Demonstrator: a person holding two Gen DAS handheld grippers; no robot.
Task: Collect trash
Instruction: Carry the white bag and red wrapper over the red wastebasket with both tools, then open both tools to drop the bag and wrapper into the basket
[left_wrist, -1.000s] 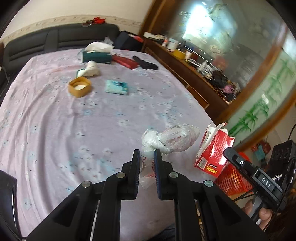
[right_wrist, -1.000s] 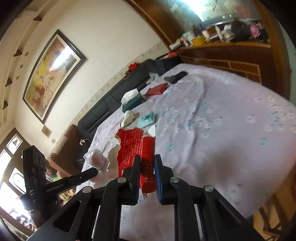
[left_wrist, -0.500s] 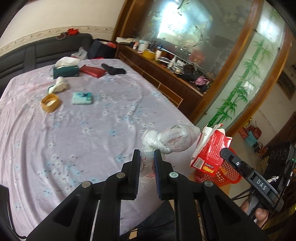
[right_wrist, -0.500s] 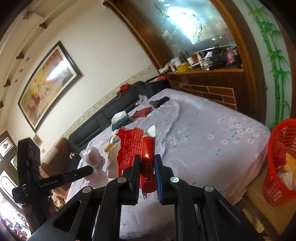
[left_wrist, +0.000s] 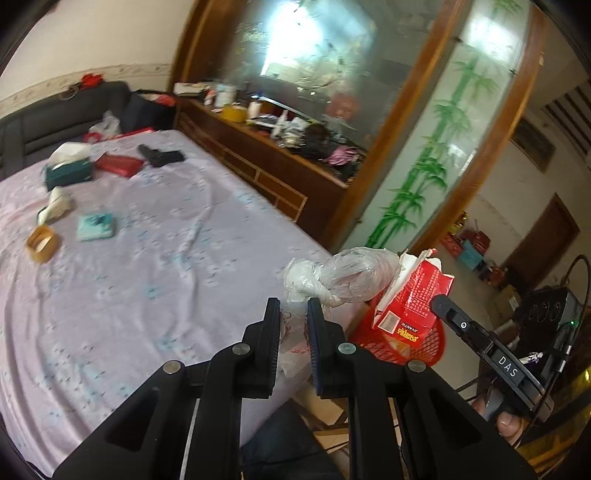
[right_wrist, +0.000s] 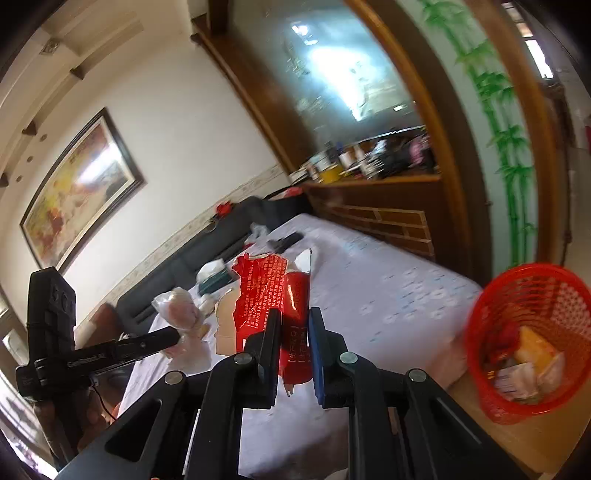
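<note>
My left gripper (left_wrist: 292, 314) is shut on a crumpled clear plastic bag (left_wrist: 343, 277) and holds it past the table's right edge, above a red mesh trash basket (left_wrist: 399, 341). My right gripper (right_wrist: 293, 325) is shut on a torn red carton (right_wrist: 275, 291); the carton also shows in the left wrist view (left_wrist: 413, 299), right beside the bag. In the right wrist view the basket (right_wrist: 532, 332) stands to the right, below the table edge, with trash inside. The left gripper and its bag (right_wrist: 177, 308) appear at the left there.
The table has a lilac flowered cloth (left_wrist: 147, 266). On it lie a tape roll (left_wrist: 41, 243), a teal packet (left_wrist: 95, 227), a green tissue box (left_wrist: 68, 171), a red box (left_wrist: 118, 164) and a black object (left_wrist: 160, 157). A wooden sideboard (left_wrist: 280, 162) stands behind.
Both grippers have swung right, off the table toward the red basket, still holding the bag and the carton. The basket has come fully into the right wrist view.
</note>
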